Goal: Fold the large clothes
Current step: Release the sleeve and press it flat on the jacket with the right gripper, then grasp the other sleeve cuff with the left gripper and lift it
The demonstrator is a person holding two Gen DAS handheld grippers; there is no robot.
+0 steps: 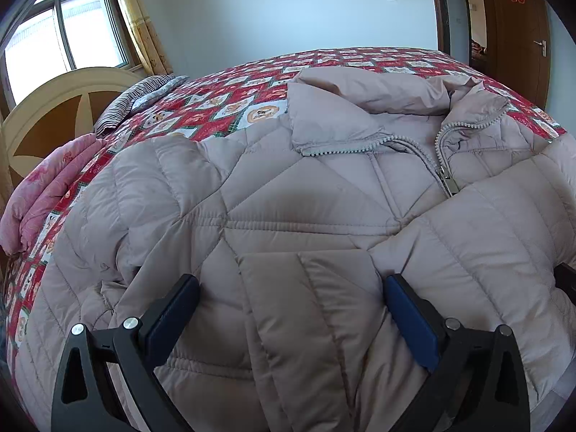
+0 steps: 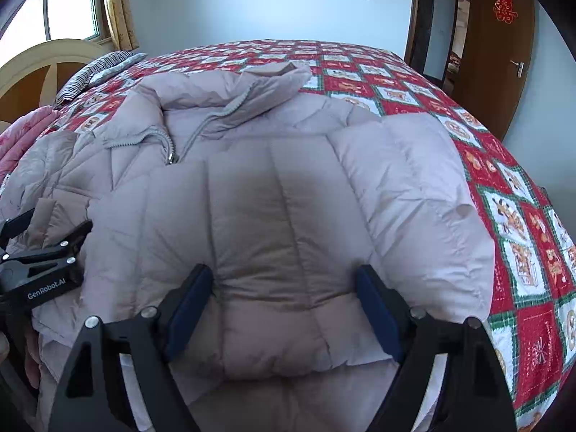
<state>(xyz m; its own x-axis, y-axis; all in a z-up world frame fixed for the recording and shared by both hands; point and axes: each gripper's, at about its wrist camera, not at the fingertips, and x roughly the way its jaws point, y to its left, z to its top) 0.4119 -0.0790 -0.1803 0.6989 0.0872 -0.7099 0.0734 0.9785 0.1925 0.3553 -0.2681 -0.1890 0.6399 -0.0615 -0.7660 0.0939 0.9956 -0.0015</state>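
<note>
Beige quilted jacket (image 1: 288, 194) lies zipped, collar toward far edge of bed (image 2: 511, 216) with red patchwork quilt. Left hand-held gripper (image 1: 291, 309) and right hand-held gripper (image 2: 284, 302): jaws spread over jacket. Headboard (image 1: 54, 108), window (image 1: 64, 36), door (image 2: 496, 54) behind.

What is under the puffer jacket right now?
The puffer jacket lies on the red patchwork quilt, which shows around its edges. Anything beneath its middle is covered.

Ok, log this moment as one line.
jacket flat on bed, part zipped | left gripper open over it | right gripper open over it
</note>
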